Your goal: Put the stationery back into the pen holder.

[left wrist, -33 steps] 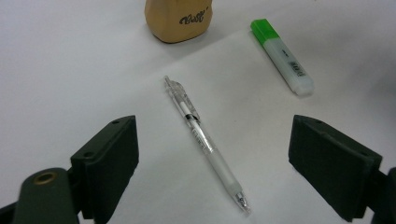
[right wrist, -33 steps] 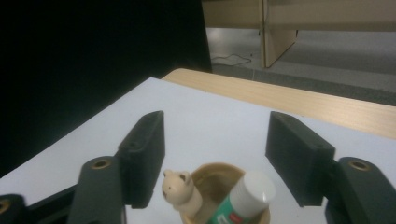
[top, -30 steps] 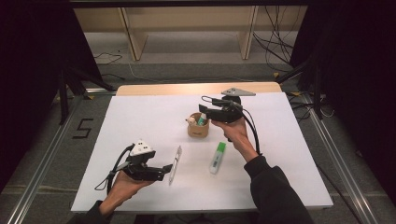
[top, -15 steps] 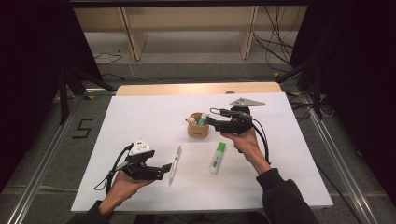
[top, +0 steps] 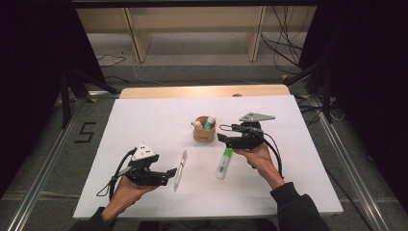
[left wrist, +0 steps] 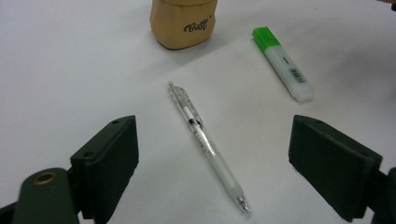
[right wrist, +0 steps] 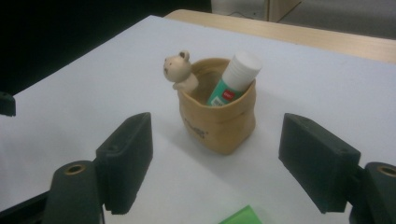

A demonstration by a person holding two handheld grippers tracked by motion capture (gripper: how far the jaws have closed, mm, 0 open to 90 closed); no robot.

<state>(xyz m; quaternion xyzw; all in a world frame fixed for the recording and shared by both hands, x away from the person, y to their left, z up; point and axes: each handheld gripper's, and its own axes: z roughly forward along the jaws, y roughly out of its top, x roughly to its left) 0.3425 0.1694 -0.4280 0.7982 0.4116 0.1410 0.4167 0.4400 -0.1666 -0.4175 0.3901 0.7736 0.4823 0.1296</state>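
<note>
A tan pouch with a small bear figure on its rim stands mid-table and holds a white-capped glue stick. My right gripper is open just right of the pouch and faces it, with the pouch ahead of its spread jaws and nothing between them. A green-capped highlighter lies under that hand. A clear pen lies on the white table. My left gripper is open beside it, and the pen runs between its wide jaws without touching them.
The table has a white cover, with a wooden strip along its far edge. In the left gripper view the highlighter and the pouch lie beyond the pen. Cables trail from both grippers.
My right gripper has drawn back from above the pouch toward the person and sunk lower, jaws still open. The left gripper and the pen have stayed put.
</note>
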